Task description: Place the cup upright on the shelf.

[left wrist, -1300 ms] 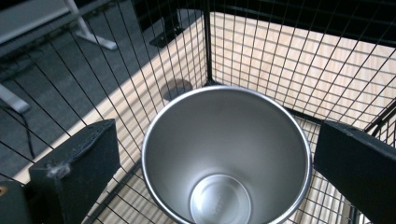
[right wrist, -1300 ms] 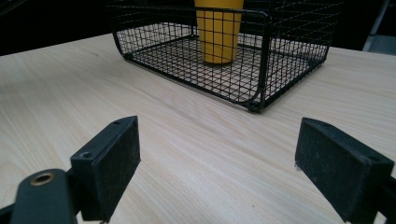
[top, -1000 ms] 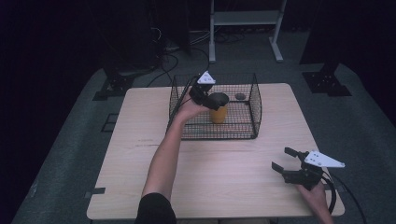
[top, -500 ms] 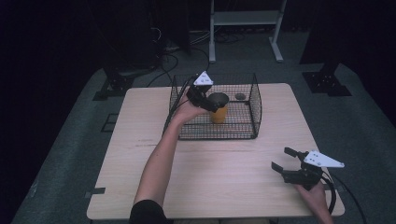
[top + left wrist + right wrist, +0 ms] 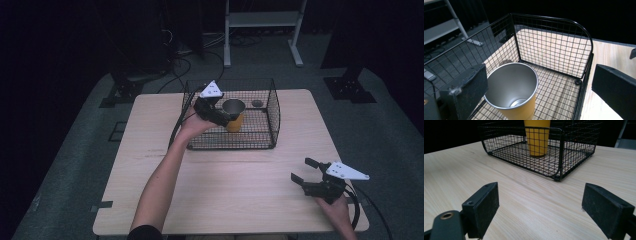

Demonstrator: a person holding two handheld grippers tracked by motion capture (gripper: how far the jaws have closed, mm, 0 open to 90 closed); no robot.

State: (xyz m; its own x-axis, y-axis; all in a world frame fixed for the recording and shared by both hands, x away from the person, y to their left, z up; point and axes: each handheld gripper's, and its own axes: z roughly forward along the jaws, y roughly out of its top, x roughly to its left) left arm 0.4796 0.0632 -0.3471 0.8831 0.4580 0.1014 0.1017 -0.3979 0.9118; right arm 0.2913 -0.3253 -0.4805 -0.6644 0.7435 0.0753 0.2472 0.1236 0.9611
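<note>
Cup [image 5: 234, 114]: yellow, stands upright inside the wire basket [image 5: 272, 116].
Left gripper [image 5: 223, 118]: jaws wide apart, at the cup's rim, cup between them.
Right gripper [image 5: 302, 169]: wide, holds nothing, over the table [image 5: 235, 190].

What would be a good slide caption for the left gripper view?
Open left gripper poised around a yellow cup standing in a wire basket.

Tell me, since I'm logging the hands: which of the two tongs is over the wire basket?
The left tongs, open beside the yellow cup in the basket; the right tongs wait near the table's front edge.
</note>
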